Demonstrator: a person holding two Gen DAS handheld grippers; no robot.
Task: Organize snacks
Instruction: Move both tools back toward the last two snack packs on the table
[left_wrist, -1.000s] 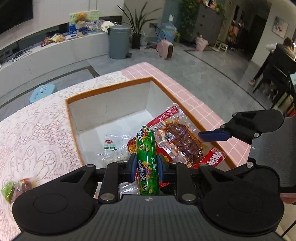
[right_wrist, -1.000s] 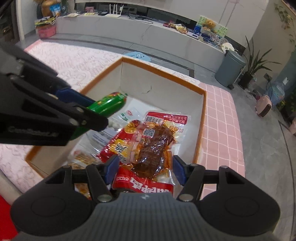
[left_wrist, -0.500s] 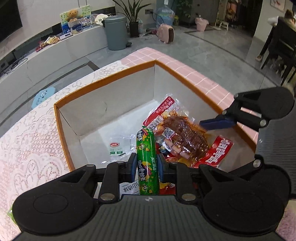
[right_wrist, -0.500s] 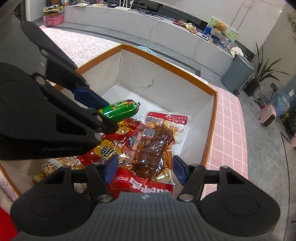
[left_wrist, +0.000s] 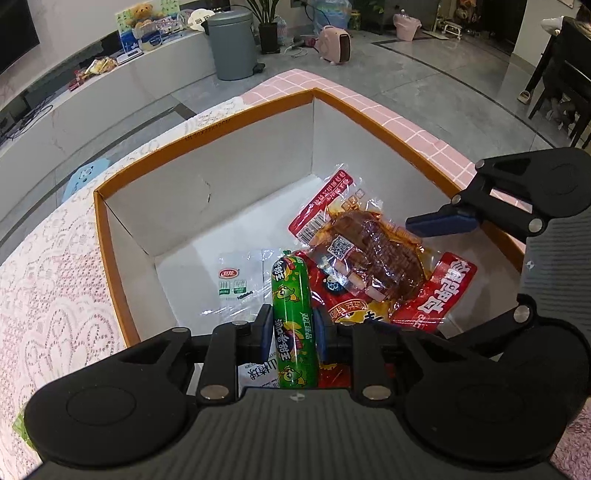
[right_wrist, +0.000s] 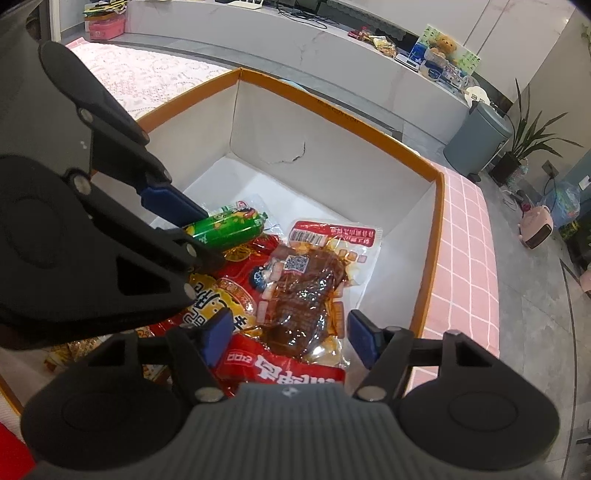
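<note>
My left gripper (left_wrist: 291, 325) is shut on a green sausage stick (left_wrist: 291, 295), holding it over the open white box with an orange rim (left_wrist: 207, 147). In the right wrist view the sausage (right_wrist: 225, 229) pokes out of those jaws above the pile. My right gripper (right_wrist: 291, 332) hangs low in the box (right_wrist: 332, 147), its jaws opening. A clear-and-red packet of brown meat (right_wrist: 306, 288) lies between its blue pads, which stand off its sides. The packet (left_wrist: 373, 254) rests on red snack bags (left_wrist: 443, 291). One right finger (left_wrist: 439, 223) shows beside it.
A clear bag with a red logo (left_wrist: 236, 284) lies flat on the box floor. The box stands on a table with a pink lace cloth (left_wrist: 48, 277) and a pink checked cloth (right_wrist: 465, 258). A grey bin (left_wrist: 229, 44) and a white counter are beyond.
Both grippers have sunk toward the box, which now fills more of each view. The right jaws have spread wider around the meat packet. The left jaws still clamp the sausage.
</note>
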